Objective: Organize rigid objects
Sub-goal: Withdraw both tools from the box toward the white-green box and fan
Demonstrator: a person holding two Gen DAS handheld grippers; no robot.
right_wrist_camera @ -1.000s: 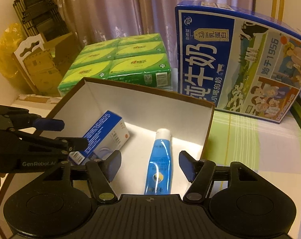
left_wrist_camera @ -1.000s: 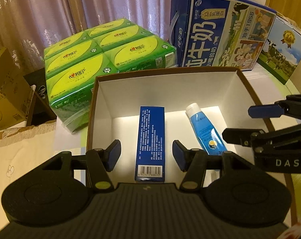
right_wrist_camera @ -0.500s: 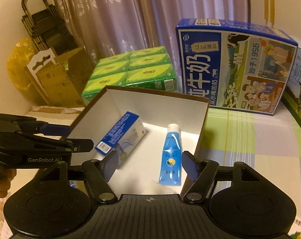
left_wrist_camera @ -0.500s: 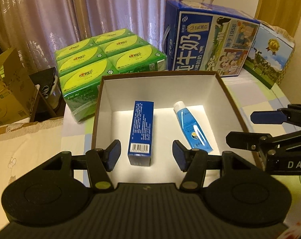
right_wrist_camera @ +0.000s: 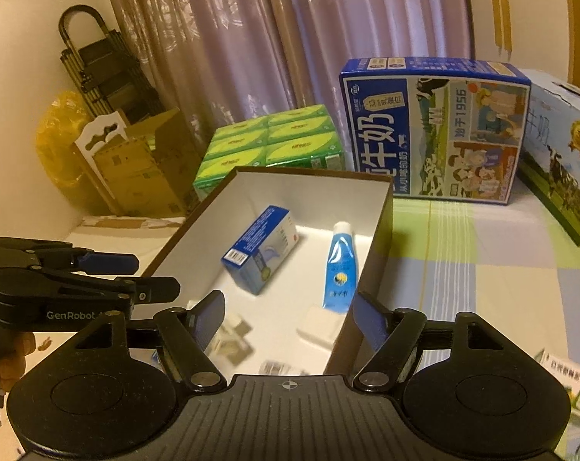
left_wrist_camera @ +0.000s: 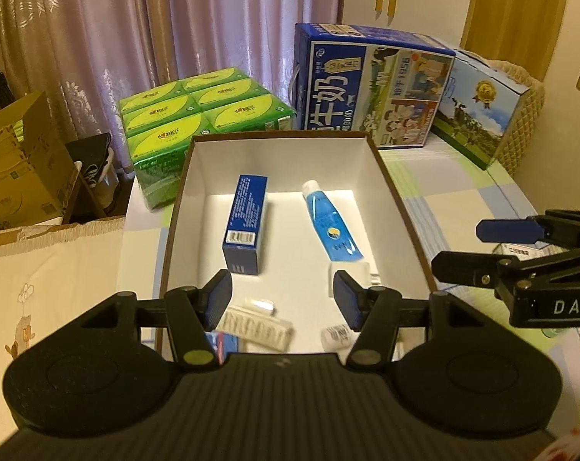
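A brown box with a white lining (left_wrist_camera: 390, 188) holds a blue carton (left_wrist_camera: 246, 217) and a blue tube (left_wrist_camera: 330, 228) side by side. At its near end lie a blister pack (left_wrist_camera: 257, 326) and small white pieces. My left gripper (left_wrist_camera: 282, 299) hovers open above that near end with nothing between its pads. In the right wrist view the same box (right_wrist_camera: 313, 173), carton (right_wrist_camera: 259, 253) and tube (right_wrist_camera: 340, 269) show. My right gripper (right_wrist_camera: 290, 319) hangs over the box's right wall, its jaws opening and holding nothing. Each gripper shows in the other's view, the right gripper (left_wrist_camera: 482, 246) and the left gripper (right_wrist_camera: 136, 276).
Green tissue packs (left_wrist_camera: 198, 115) and a big blue milk carton (left_wrist_camera: 370, 84) stand behind the box, with another carton (left_wrist_camera: 486, 111) to the right. Cardboard boxes (left_wrist_camera: 17, 169) sit off the table's left. A small white packet (right_wrist_camera: 562, 380) lies on the checked cloth (right_wrist_camera: 482, 269).
Both grippers have pulled back and up from the box, so its near end with the blister pack has come into view. The right jaws have widened.
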